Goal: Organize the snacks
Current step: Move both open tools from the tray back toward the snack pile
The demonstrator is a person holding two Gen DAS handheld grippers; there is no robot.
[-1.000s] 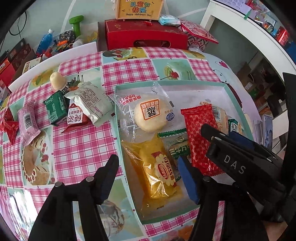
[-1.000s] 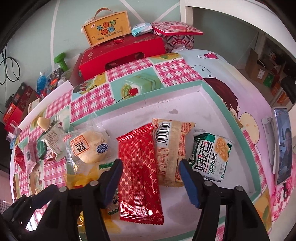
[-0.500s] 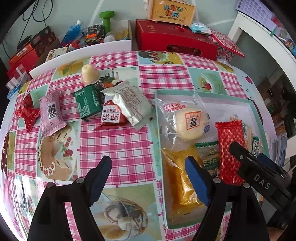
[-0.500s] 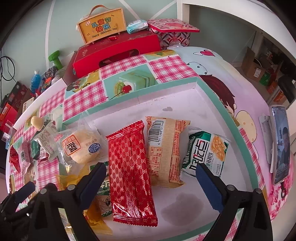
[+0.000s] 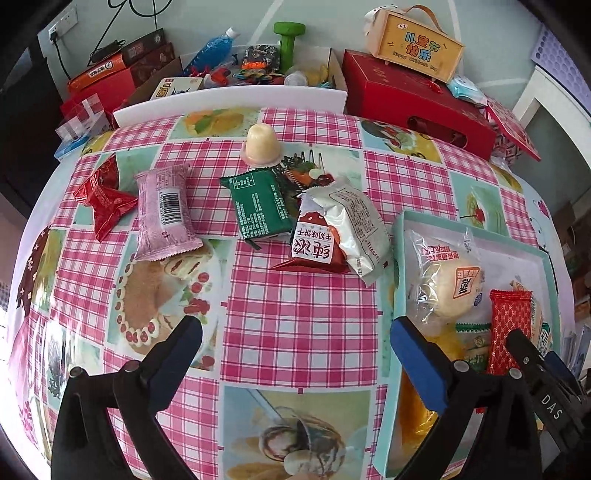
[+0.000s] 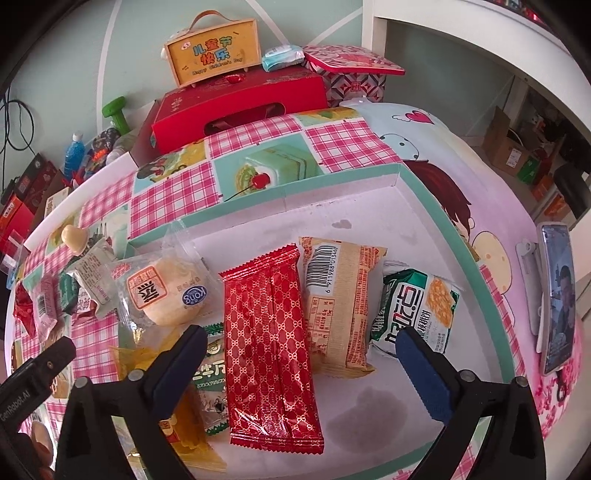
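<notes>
A teal-rimmed tray (image 6: 402, 173) holds a wrapped bun (image 6: 166, 291), a red patterned packet (image 6: 269, 339), a beige packet (image 6: 336, 295), a green-white packet (image 6: 413, 306) and a yellow packet (image 6: 184, 435). My right gripper (image 6: 301, 339) hangs open above the red packet, not touching it. Left of the tray (image 5: 397, 236), loose on the checked cloth, lie a silver packet (image 5: 351, 221), a green packet (image 5: 258, 206), a pink packet (image 5: 162, 218), red packets (image 5: 103, 199) and a jelly cup (image 5: 260, 142). My left gripper (image 5: 295, 332) is above bare cloth, its jaws opening with nothing between them.
A red gift box (image 5: 417, 103) with a yellow handled box (image 5: 413, 44) on it stands behind the table. A white bin (image 5: 229, 99) of clutter borders the far edge. A phone (image 6: 557, 295) lies at the table's right edge, and a white shelf (image 6: 443, 22) stands beyond.
My left gripper has moved left, from over the tray's yellow packet to over the cloth, and its jaws have spread. The right gripper's jaws have widened over the red packet without shifting.
</notes>
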